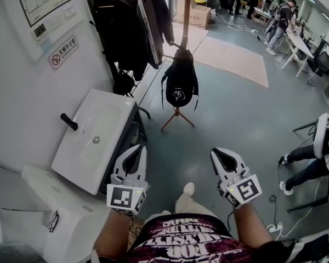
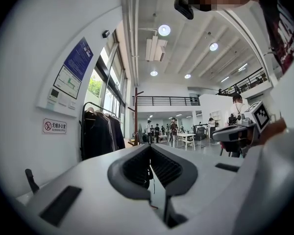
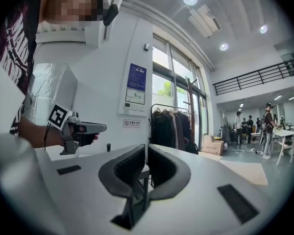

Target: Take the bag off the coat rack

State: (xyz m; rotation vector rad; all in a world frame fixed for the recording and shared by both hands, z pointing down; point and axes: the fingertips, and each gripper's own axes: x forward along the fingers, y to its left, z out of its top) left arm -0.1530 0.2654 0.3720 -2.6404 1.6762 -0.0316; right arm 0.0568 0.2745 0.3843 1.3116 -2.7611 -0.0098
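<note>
A black bag hangs by its top loop from a wooden coat rack on the grey floor ahead of me. Both grippers are held level near my body, well short of the bag. My left gripper is shut, its ribbed pads touching with nothing between them. My right gripper shows a narrow gap between its pads, also with nothing in it. Each gripper shows in the other's view: the left gripper and the right gripper.
A garment rail of dark coats stands left of the coat rack by the wall. A white unit with a black handle is close on my left. A seated person is at the right; a pink rug and people at tables lie beyond.
</note>
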